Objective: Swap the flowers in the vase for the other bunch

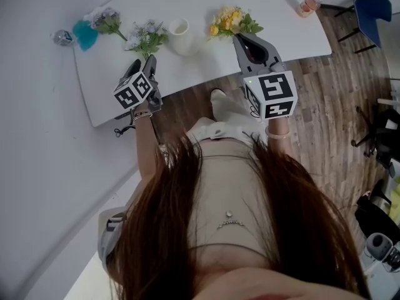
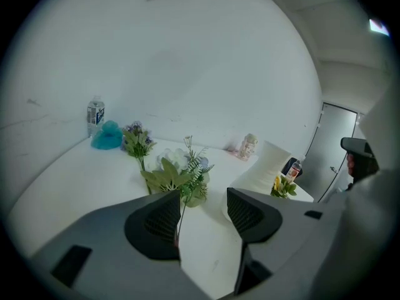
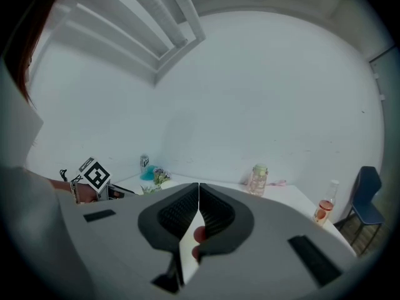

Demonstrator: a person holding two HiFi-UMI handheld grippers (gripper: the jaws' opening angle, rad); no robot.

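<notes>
Left tongs (image 2: 203,197) spread, white vase (image 1: 179,36) empty

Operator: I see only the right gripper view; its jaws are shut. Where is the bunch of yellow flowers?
Observer: The bunch of yellow flowers lies on the white table just beyond the right gripper.
Operator: Is the vase empty?
Observer: Yes, the small white vase holds no flowers.
Operator: And the left gripper?
Observer: The left gripper is open; the thin stem of the white-and-blue flower bunch stands between its jaws.
</notes>
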